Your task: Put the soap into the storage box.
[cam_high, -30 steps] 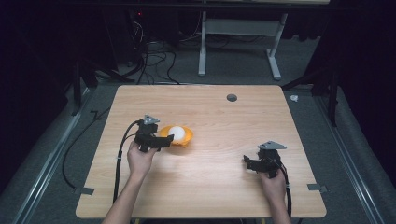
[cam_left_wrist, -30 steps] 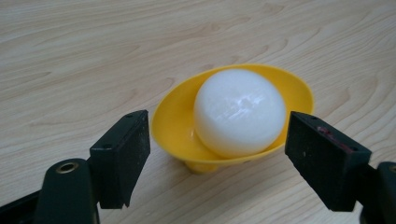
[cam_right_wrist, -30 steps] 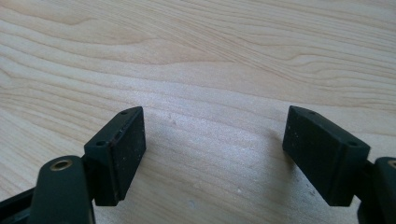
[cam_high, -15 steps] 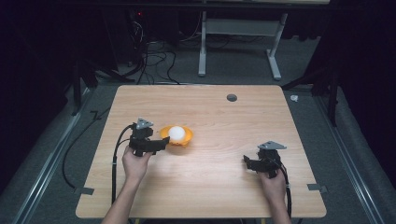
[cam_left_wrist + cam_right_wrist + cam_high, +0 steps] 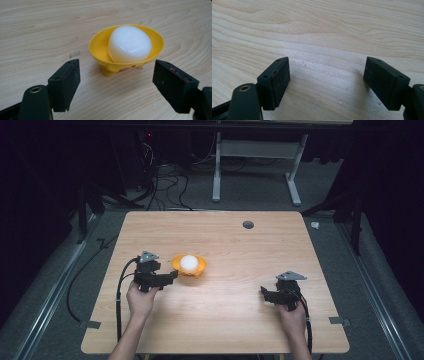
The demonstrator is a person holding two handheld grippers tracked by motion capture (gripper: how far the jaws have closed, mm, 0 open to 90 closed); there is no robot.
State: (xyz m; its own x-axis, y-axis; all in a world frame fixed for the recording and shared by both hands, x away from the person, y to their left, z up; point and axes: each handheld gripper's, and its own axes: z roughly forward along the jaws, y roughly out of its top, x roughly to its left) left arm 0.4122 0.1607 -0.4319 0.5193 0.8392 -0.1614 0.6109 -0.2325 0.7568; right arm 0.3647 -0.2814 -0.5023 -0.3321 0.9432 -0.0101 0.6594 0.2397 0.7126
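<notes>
Two grippers were at the table. The left gripper (image 5: 116, 80) had its jaws apart, just opened further, nothing between them. One yellow bowl (image 5: 126, 48) sat just ahead, holding one white ball (image 5: 129, 43). The right gripper (image 5: 325, 82), well apart, stood open over the bare table (image 5: 324, 32).

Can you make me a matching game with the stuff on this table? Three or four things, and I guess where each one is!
Things:
1. white ball
2. yellow bowl
3. left gripper
4. right gripper

Places or states:
A. stands on the wooden table
B. jaws open over bare wood
C. lies inside the bowl
D. jaws open just in front of the bowl, not touching it

Pairs: 1-C, 2-A, 3-D, 4-B
</notes>
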